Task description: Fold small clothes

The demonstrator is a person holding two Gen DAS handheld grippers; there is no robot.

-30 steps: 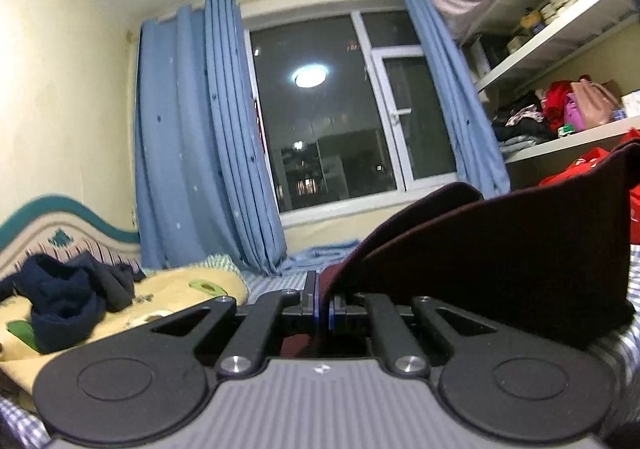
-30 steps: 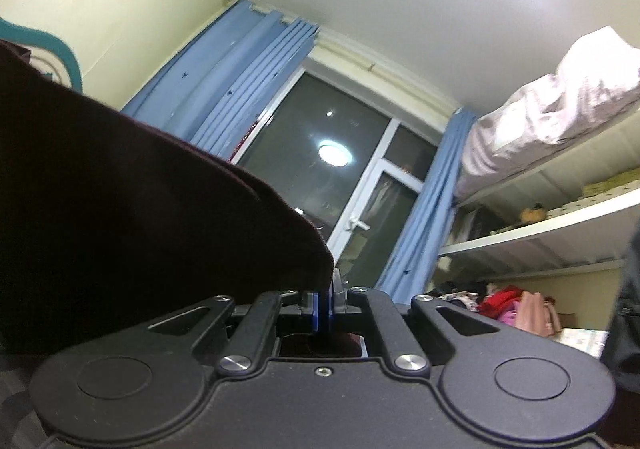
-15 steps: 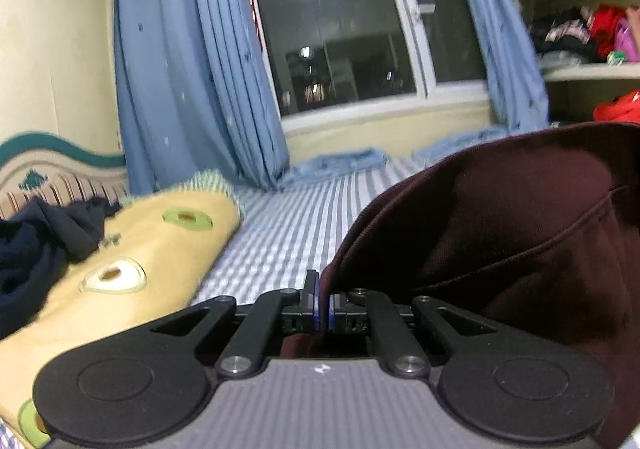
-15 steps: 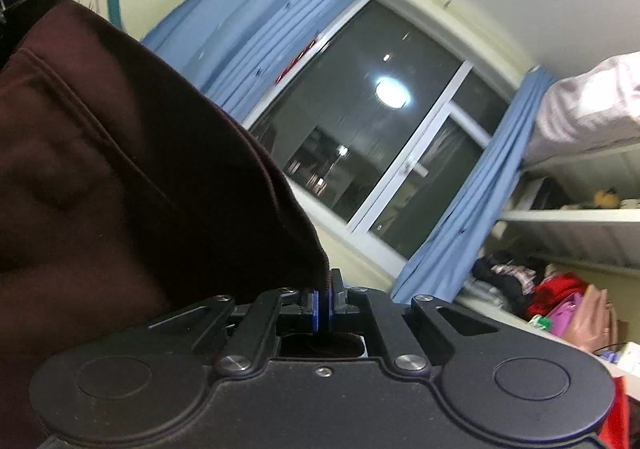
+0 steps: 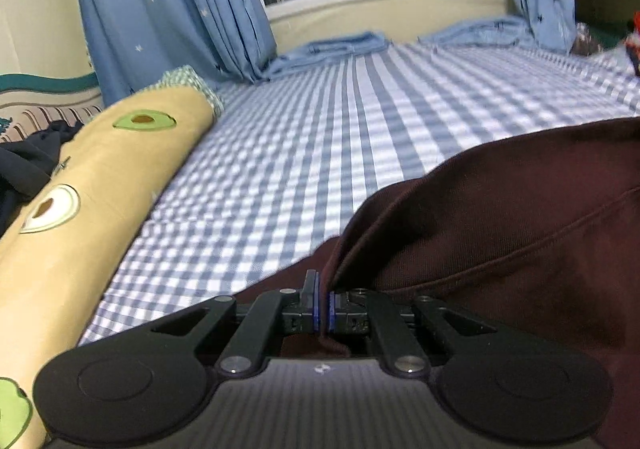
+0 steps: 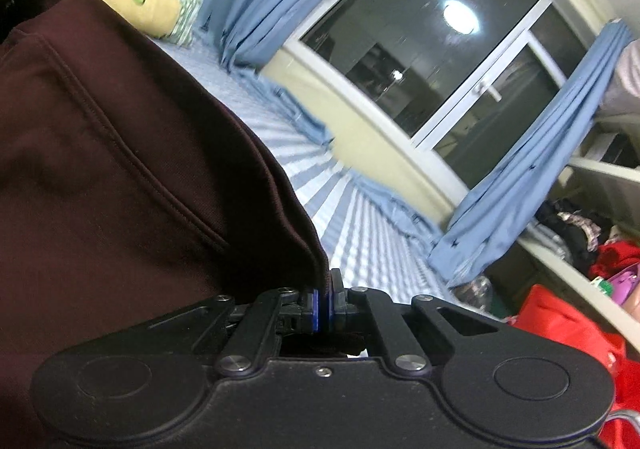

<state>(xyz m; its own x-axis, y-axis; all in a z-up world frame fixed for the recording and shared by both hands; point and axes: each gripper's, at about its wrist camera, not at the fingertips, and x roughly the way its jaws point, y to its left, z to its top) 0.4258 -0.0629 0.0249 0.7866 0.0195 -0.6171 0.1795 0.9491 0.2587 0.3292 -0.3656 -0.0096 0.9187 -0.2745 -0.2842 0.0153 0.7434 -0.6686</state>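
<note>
A dark maroon garment (image 5: 500, 233) with a stitched seam spreads to the right of my left gripper (image 5: 322, 309), which is shut on its edge, low over the blue checked bed sheet (image 5: 320, 137). In the right wrist view the same maroon garment (image 6: 112, 169) fills the left side, and my right gripper (image 6: 323, 305) is shut on its other edge. The cloth hangs between the two grippers; its lower part is hidden behind the gripper bodies.
A yellow avocado-print pillow (image 5: 92, 185) lies along the bed's left side with dark navy clothes (image 5: 20, 169) behind it. Blue curtains (image 5: 172, 1) and a window stand at the far end. Shelves with red clothes (image 6: 560, 329) are at the right.
Both grippers have tilted and come down toward the bed with the maroon garment; the views swung from ceiling and window to the checked sheet. Both stay shut on the cloth.
</note>
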